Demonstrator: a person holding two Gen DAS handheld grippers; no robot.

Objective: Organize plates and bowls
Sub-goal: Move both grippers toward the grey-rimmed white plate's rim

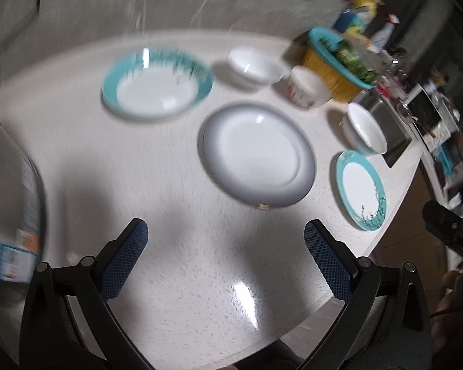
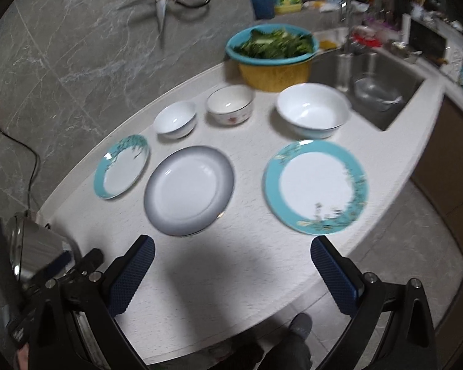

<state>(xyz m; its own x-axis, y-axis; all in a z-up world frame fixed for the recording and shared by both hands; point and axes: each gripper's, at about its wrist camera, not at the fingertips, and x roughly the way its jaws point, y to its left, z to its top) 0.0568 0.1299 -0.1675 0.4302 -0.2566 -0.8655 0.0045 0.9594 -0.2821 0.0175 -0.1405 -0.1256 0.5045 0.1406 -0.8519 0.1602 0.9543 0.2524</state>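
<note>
Plates and bowls all sit separate on the bench (image 2: 225, 277), nothing stacked yet, so sorting hasn't begun. Grey-rimmed plate (image 2: 189, 190) lies mid-bench, a teal plate (image 2: 315, 187) toward the sink (image 2: 385, 71) end, three bowls along the back edge. Left tongs (image 1: 226, 263) and right tongs (image 2: 231, 273) gape wide, empty, above the front edge. Next: pinch a plate rim.

Three bowls (image 2: 313, 109) stand behind three plates (image 2: 189, 189) on counter (image 2: 231, 277).
</note>
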